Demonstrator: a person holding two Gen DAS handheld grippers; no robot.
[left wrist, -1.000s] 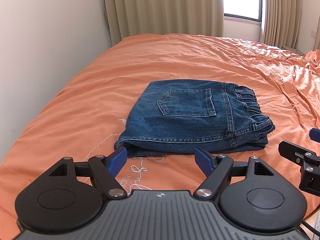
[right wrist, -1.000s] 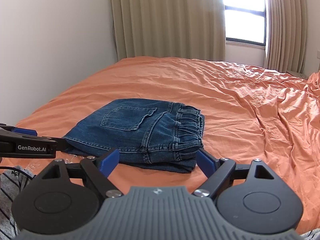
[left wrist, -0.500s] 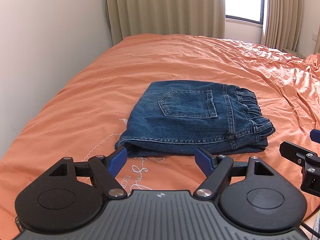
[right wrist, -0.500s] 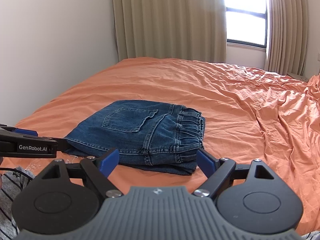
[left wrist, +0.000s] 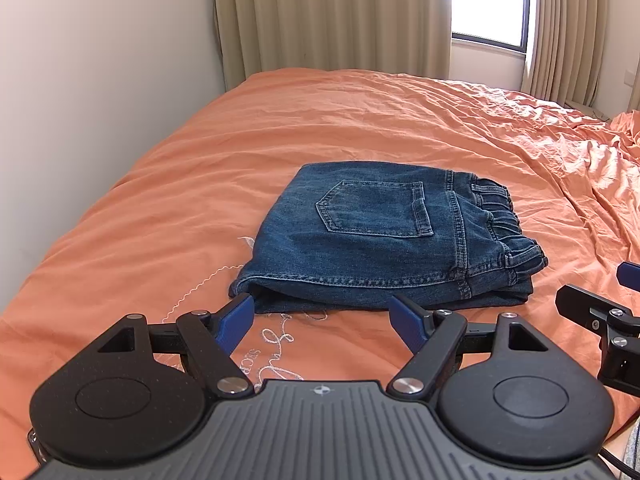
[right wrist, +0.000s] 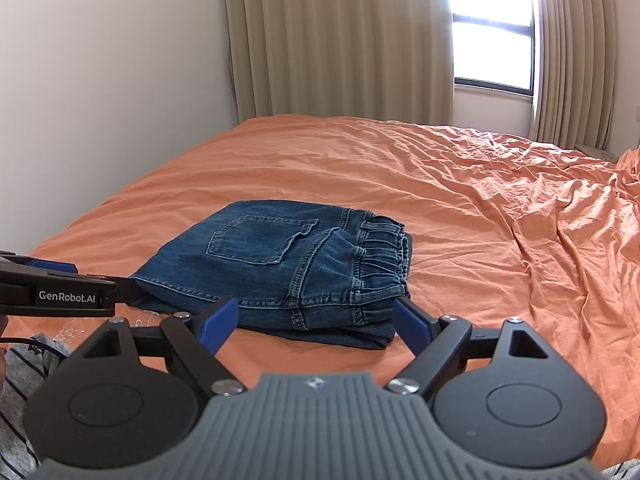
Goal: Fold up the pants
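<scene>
While both grippers hang just short of it, the jeans (left wrist: 384, 240) lie folded into a compact stack mid-frame on the orange bedspread (left wrist: 360, 120), back pocket (left wrist: 376, 208) up, elastic waistband (left wrist: 500, 216) at the stack's right edge, a folded edge along the near side w/ layers showing underneath. Left gripper (left wrist: 322, 318) sits at the bottom of the left wrist view, blue pads spread wide apart, nothing btwn them; its left pad (left wrist: 236, 320) is right at the near-left corner of the jeans, can't tell if touching. Right gripper (right wrist: 316, 322) fills the bottom of the right wrist view, fingers likewise wide apart and holding nothing, tips framing the near edge of the stack, approx level w/ it. Each gripper shows in the other's view: right one at the lower right edge of the left view, left one at the mid-left edge of the right view w/ "GenRobot.AI" on its finger. White embroidery (left wrist: 272, 344) on the bedspread shows btwn the left gripper's fingers, lower centre. Beige curtains (left wrist: 332, 16) run across the top, a bright window (left wrist: 490, 0) upper right, a white wall (left wrist: 100, 60) upper left. Striped grey fabric (right wrist: 24, 368) peeks in at the lower left of the right view. No containers visible; jeans rest directly on the bedspread.
</scene>
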